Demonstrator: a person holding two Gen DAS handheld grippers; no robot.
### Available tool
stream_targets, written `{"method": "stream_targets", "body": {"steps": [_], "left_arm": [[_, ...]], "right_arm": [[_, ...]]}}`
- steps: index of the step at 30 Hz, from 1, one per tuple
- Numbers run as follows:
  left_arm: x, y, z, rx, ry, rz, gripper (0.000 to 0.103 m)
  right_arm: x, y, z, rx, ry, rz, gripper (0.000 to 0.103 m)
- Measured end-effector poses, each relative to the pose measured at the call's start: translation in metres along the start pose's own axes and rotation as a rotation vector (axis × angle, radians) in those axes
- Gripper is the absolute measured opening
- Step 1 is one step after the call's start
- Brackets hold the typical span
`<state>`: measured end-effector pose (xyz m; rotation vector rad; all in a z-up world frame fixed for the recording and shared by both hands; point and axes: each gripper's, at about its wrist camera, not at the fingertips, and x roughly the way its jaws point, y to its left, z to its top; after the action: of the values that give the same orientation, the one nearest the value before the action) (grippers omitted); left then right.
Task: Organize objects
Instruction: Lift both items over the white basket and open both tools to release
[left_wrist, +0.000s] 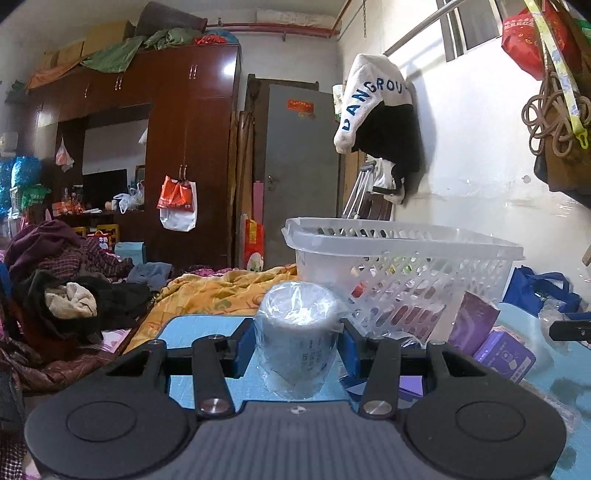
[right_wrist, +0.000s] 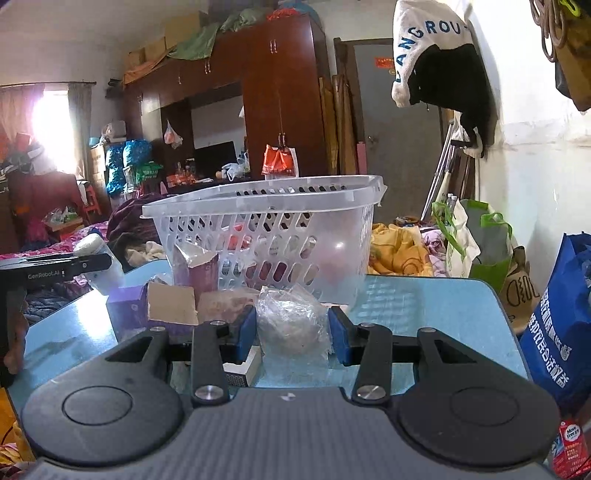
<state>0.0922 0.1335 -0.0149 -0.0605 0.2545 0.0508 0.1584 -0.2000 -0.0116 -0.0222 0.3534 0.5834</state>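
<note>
Two handheld grippers work over a light blue table (right_wrist: 443, 306) in a cluttered bedroom. The left gripper (left_wrist: 297, 341) is clamped on a roll wrapped in clear plastic (left_wrist: 297, 332), its blue pads pressed against the roll's two sides, the roll standing upright just above the table's surface. The right gripper (right_wrist: 291, 332) is closed around a crinkled clear plastic bag holding a round lump (right_wrist: 291, 325), squeezed at its middle. A white perforated plastic basket (right_wrist: 266, 229) stands just behind both, already holding a few items, with purple boxes (right_wrist: 129, 306) scattered beside it. Both held things look light. The roll seems fairly stiff, though its film could slide, so gripping across its mid-height suits it. The bag looks soft and slippery; holding the lump inside, not the loose film, seems safest.
</note>
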Motion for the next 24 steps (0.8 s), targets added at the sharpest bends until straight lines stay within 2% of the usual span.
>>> {"method": "stream_targets", "body": {"steps": [7, 24], "left_arm": [[-0.009, 0.003, 0.002, -0.025, -0.035, -0.034, 0.051], [-0.059, -0.018, 0.016, 0.003, -0.146, -0.102, 0.051]], "right_arm": [[-0.002, 0.001, 0.001, -0.011, -0.019, 0.004, 0.046], [-0.014, 0.004, 0.002, -0.021, -0.106, 0.009, 0.046]]}}
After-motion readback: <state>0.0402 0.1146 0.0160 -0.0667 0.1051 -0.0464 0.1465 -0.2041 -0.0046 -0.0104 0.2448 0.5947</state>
